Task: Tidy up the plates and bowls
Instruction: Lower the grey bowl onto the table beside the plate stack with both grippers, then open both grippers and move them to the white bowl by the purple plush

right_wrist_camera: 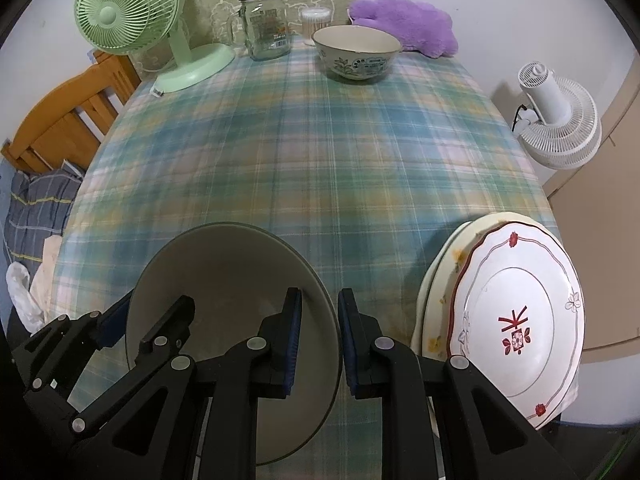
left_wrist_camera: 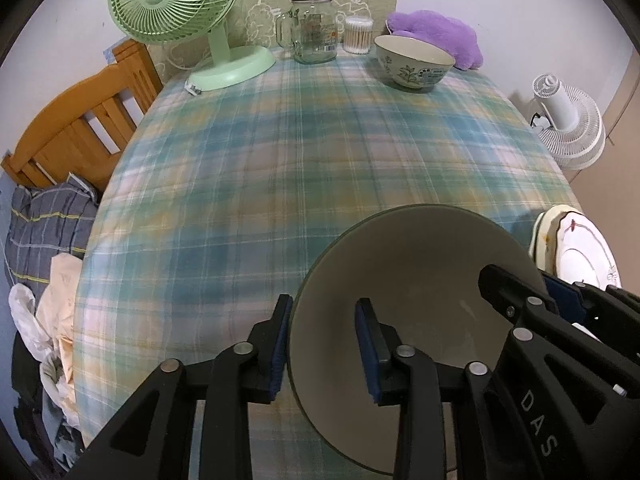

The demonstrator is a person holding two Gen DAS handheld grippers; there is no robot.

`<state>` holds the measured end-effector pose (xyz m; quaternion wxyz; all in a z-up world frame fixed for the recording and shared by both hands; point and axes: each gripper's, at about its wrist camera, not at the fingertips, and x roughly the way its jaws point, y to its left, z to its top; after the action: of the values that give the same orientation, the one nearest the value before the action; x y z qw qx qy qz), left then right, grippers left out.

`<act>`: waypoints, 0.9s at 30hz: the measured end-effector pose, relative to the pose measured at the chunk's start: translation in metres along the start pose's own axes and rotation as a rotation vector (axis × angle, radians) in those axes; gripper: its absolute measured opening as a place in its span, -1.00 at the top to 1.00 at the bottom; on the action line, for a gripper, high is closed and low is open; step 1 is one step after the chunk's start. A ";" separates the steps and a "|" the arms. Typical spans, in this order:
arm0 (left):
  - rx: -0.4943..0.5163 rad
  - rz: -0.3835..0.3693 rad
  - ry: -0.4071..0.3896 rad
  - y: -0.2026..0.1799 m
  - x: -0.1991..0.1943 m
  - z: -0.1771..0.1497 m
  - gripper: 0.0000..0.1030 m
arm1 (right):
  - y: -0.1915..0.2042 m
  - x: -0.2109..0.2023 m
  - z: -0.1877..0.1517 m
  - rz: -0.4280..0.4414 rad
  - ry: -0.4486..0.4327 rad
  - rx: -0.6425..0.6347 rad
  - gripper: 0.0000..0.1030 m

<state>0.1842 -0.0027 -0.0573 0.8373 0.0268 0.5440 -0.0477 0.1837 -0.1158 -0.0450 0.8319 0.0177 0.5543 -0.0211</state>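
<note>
Roughly from left to right: far beyond the left claw (left_wrist_camera: 324, 304) and off to its left, a green desk fan (left_wrist_camera: 176, 12) stands at the back of the plaid tablecloth (left_wrist_camera: 240, 160). A lidded glass jar (left_wrist_camera: 312, 28) and a tub of cotton swabs (left_wrist_camera: 359, 35) stand almost straight ahead of that claw, also at the far edge.

The left claw itself straddles the left rim of the plain bowl (left_wrist_camera: 420, 280), one finger outside the wall and one inside. Its jaws stand spread, and the inner pad looks clear of the wall. The plain bowl sits on the cloth at the near edge, right under both claws and between them.

The right claw (right_wrist_camera: 319, 296) pinches the bowl's right rim, one pad inside and one outside, jaws pressed nearly together on the wall. Far ahead of this claw a patterned bowl (right_wrist_camera: 356, 56) rests upright, with a purple plush toy (right_wrist_camera: 404, 24) just behind it to the right.

Just beside the right claw, on its right, lies a stack of plates (right_wrist_camera: 516, 308): a white one with red trim on top and a cream one beneath. Well beyond them, off the table, a white fan (right_wrist_camera: 560, 120) stands.
</note>
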 end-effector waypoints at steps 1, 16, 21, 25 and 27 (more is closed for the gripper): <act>-0.012 -0.018 0.013 0.001 0.000 0.000 0.22 | 0.000 0.000 0.000 0.002 -0.001 0.007 0.57; 0.016 -0.085 -0.055 0.007 -0.039 -0.016 -0.57 | 0.007 -0.041 -0.018 -0.050 -0.087 -0.003 -0.51; 0.019 -0.101 -0.091 0.007 -0.056 -0.012 -0.60 | 0.006 -0.059 -0.019 -0.049 -0.121 0.022 -0.51; 0.012 -0.109 -0.125 0.005 -0.068 -0.007 -0.60 | 0.004 -0.076 -0.016 -0.056 -0.165 0.025 -0.51; 0.012 -0.104 -0.137 0.003 -0.073 -0.003 -0.60 | 0.003 -0.081 -0.013 -0.051 -0.173 0.023 -0.51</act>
<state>0.1523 0.0045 0.0079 0.8688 0.0001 0.4857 -0.0962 0.1410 -0.1104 0.0248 0.8756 0.0113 0.4803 -0.0500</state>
